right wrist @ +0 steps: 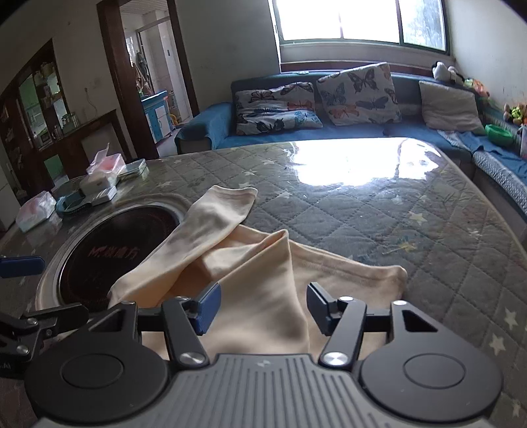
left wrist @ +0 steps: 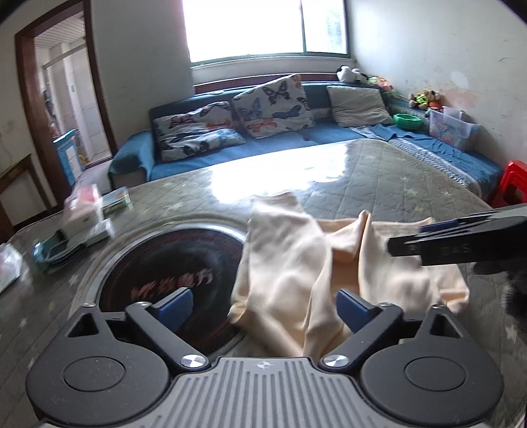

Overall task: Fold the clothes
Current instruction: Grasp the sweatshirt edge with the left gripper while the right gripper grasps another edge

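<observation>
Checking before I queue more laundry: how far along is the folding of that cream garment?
Done: little; the cream garment lies rumpled on the quilted table, one part flopped over the round hob. In hand: nothing; left gripper and right gripper are open above it. Left: flattening and all the folds.

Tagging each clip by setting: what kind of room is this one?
Most likely a home living room: a blue sofa with butterfly cushions under a window, and a quilt-covered table with a built-in hotplate.

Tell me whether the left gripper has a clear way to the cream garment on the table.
Probably yes. The left gripper stands open just over the cream garment, nothing lying between them. The right gripper hovers over the same cloth further right, not blocking.
</observation>
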Demonstrator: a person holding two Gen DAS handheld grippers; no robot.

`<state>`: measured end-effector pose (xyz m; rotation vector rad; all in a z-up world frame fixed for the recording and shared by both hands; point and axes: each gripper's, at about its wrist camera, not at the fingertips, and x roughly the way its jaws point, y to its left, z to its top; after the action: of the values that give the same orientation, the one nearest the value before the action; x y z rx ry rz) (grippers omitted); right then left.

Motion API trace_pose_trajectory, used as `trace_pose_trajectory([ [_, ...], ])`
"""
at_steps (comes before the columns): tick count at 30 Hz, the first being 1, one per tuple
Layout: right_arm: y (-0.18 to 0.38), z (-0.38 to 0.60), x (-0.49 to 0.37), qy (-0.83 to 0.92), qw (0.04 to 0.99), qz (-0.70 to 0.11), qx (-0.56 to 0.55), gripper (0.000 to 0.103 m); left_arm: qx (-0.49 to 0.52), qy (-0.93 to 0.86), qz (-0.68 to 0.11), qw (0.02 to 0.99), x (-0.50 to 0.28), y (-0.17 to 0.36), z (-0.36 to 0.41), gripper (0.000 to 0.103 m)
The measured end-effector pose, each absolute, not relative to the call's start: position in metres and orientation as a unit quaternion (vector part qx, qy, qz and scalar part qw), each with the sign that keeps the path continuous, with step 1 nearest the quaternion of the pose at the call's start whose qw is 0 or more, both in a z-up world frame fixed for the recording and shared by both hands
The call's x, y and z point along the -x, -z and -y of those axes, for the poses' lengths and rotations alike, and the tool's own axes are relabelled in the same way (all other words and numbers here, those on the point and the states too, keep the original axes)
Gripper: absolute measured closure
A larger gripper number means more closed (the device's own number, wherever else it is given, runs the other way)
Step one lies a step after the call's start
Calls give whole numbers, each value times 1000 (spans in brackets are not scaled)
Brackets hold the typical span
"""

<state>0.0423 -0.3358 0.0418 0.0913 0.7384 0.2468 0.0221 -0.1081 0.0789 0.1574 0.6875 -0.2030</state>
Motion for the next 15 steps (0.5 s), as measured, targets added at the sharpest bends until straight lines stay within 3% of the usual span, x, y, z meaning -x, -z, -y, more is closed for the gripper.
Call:
trace_pose_trajectory([
  [9,-18,341,-100,-125,912,-383,-73,59,-68,163,-361,916,-65,-69,127,34],
  [15,-6,342,-115,-139,902,-399,-95,68,-80,201,-365,906,-75,-66,138,34],
])
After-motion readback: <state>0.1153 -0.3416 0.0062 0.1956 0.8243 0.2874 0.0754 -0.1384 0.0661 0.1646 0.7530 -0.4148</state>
